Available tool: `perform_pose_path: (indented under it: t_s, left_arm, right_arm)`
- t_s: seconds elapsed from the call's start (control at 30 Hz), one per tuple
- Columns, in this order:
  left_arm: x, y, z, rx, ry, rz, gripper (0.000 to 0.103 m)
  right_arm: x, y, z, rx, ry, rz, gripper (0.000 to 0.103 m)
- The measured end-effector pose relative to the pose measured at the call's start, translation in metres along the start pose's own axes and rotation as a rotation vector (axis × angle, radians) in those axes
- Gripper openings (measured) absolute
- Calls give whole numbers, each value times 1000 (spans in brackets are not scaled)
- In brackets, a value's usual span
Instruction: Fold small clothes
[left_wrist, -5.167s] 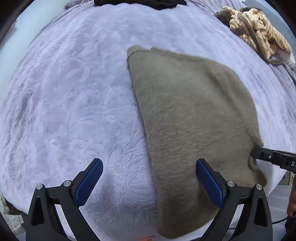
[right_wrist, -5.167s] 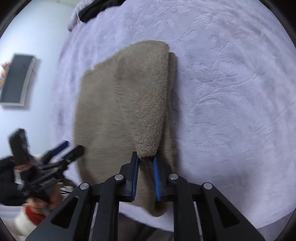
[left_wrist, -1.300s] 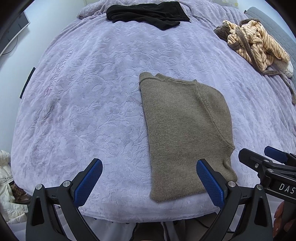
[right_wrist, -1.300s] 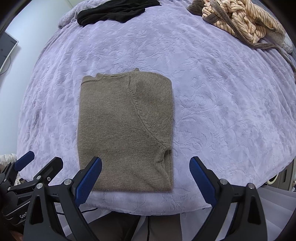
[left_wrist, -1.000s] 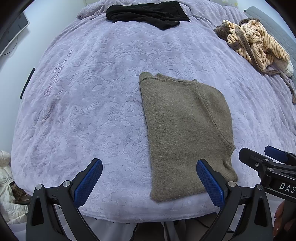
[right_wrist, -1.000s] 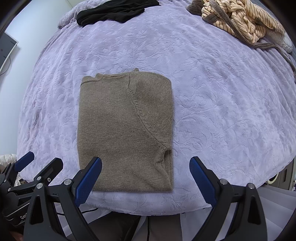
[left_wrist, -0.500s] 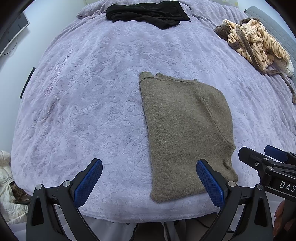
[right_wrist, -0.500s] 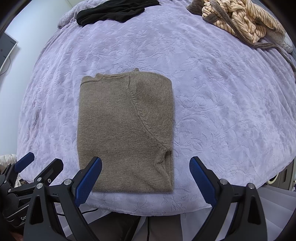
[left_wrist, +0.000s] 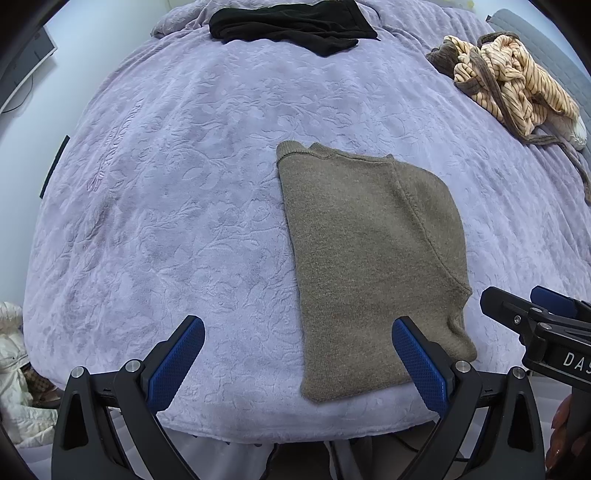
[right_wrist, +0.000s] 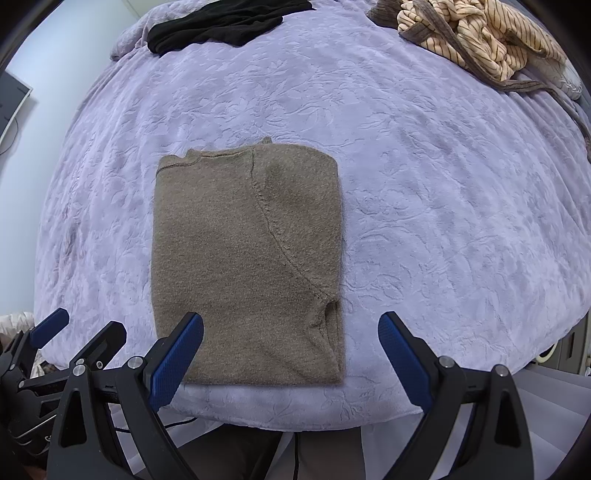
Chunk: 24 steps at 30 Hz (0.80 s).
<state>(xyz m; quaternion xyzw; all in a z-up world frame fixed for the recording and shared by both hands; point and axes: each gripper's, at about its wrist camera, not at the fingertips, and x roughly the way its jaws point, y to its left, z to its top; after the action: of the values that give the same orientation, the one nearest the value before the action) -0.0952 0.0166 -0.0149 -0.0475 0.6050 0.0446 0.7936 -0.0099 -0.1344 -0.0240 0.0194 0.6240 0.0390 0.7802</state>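
Hovering both claws, left gripper (left_wrist: 297, 360) and right gripper (right_wrist: 290, 354), wide open over the near bed edge, I'd say the brown sweater (right_wrist: 247, 266) looks basically folded, with the striped pile (right_wrist: 476, 35) and black garment (right_wrist: 218, 22) far off unfolded.

A lavender embossed bedspread (left_wrist: 207, 192) covers the bed beside pale walls (left_wrist: 92, 40).

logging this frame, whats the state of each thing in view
sweater: folded flat on the bed, untouched
black garment: lying loosely spread at the far edge, unfolded
striped garment: crumpled in a heap, unfolded
left gripper: open, empty, off the sweater
right gripper: open, empty, off the sweater
bed: covered by a lilac embossed blanket
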Motion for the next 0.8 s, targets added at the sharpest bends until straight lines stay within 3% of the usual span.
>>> perform_pose_path:
  t_s: [0.8]
  left_arm:
    - [4, 2, 5, 35, 7, -5, 102]
  right_arm:
    - [1, 0, 1, 0, 1, 1, 97]
